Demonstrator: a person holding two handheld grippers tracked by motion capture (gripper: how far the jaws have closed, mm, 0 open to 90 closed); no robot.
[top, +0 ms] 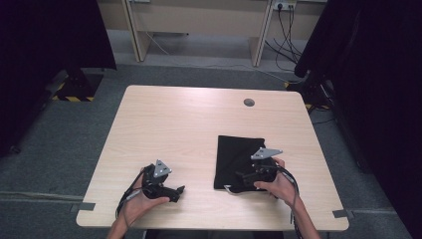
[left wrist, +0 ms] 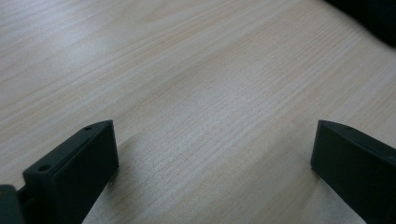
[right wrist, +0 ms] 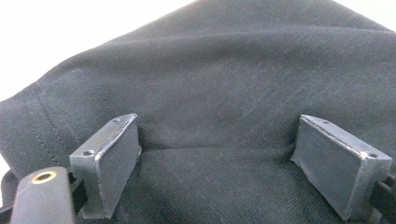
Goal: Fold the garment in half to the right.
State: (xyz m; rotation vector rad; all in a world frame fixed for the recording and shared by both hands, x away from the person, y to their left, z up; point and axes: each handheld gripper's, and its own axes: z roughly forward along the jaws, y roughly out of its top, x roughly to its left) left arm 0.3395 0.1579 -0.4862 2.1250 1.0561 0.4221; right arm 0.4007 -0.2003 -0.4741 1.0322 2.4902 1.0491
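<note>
— What is closest to us?

— The right claw (right wrist: 217,163). Its jaws are wide, with the black cloth (right wrist: 224,79) lying between them. They press down into it a bit, but they do not pinch it.

— Where is the cloth?

— Flat and folded on the right side of the bench (top: 169,119).

— And the left claw (top: 171,191)?

— Wide too, over bare wood, holding nothing.

— So is the job done?

— It looks so, or it has not started. I cannot tell which.
</note>
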